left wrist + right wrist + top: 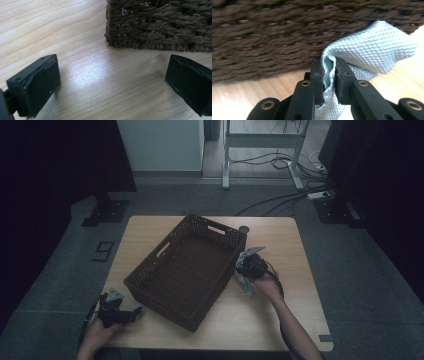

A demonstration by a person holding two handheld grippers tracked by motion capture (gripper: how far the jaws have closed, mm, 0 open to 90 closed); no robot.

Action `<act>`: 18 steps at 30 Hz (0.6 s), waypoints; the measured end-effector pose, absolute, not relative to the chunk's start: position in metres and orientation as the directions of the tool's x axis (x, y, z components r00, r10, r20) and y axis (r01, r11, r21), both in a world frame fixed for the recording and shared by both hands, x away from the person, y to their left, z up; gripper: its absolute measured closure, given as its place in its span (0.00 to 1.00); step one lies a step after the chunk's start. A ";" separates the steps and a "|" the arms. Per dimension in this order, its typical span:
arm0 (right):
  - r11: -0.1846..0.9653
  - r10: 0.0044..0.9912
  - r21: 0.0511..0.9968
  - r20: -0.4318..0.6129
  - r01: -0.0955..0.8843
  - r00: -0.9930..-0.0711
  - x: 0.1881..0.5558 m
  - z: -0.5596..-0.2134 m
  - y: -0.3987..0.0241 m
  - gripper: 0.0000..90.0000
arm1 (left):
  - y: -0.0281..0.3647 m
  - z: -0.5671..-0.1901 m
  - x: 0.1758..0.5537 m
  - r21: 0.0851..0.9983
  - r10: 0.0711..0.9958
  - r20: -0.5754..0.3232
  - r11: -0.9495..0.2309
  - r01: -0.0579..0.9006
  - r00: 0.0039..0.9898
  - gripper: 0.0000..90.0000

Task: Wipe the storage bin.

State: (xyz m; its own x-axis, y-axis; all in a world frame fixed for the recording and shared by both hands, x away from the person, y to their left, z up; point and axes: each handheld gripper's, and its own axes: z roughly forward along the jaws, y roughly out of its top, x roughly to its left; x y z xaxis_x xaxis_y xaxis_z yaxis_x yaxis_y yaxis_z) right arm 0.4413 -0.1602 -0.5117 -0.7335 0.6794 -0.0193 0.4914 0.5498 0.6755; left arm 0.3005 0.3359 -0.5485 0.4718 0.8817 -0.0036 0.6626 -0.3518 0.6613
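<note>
Right now your right gripper (328, 75) has its jaws pressed together on a pale blue cloth (372, 52), a waffle-textured one, and the fold of it is pinched tight between the two black pads. In the right gripper view the cloth bunches up above the jaws and drapes off to one side, with a strip also hanging down below the pads. Directly ahead of it runs the dark woven wall of the wicker basket (274, 37), very close, slightly blurred.

From the high view, your right gripper (248, 262) sits just beside the basket's right side, near its far corner, with the cloth (246, 281) trailing down along that wall toward the wooden table (280, 320). The basket (145, 280) lies at an angle across the middle of the tabletop.

Over on the other side, your left gripper (136, 311) rests low at the table's near left corner, pointing at the basket's near corner. Its jaws are spread wide with nothing between them, just bare wood grain, and the basket's corner (160, 27) stands a little way beyond the fingertips (37, 85), not touching.
</note>
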 end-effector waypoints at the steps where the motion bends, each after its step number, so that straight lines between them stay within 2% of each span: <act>1: 0.548 0.676 0.678 -0.015 0.490 -0.736 0.439 -0.512 -0.159 0.87 | 0.336 -0.548 0.300 0.661 0.882 -0.004 -0.352 0.663 0.472 0.00; 18: 0.570 0.621 0.683 0.006 0.457 -0.784 0.411 -0.510 -0.145 0.87 | 0.336 -0.549 0.300 0.662 0.882 -0.004 -0.351 0.663 0.471 0.00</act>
State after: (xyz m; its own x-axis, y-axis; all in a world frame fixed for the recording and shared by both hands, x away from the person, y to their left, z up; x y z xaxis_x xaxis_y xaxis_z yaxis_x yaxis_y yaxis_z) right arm 0.4111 -0.1450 -0.5099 -0.7837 0.6211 0.0063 0.4573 0.5701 0.6825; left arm 0.3005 0.3359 -0.5485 0.4715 0.8819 -0.0038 0.6625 -0.3514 0.6615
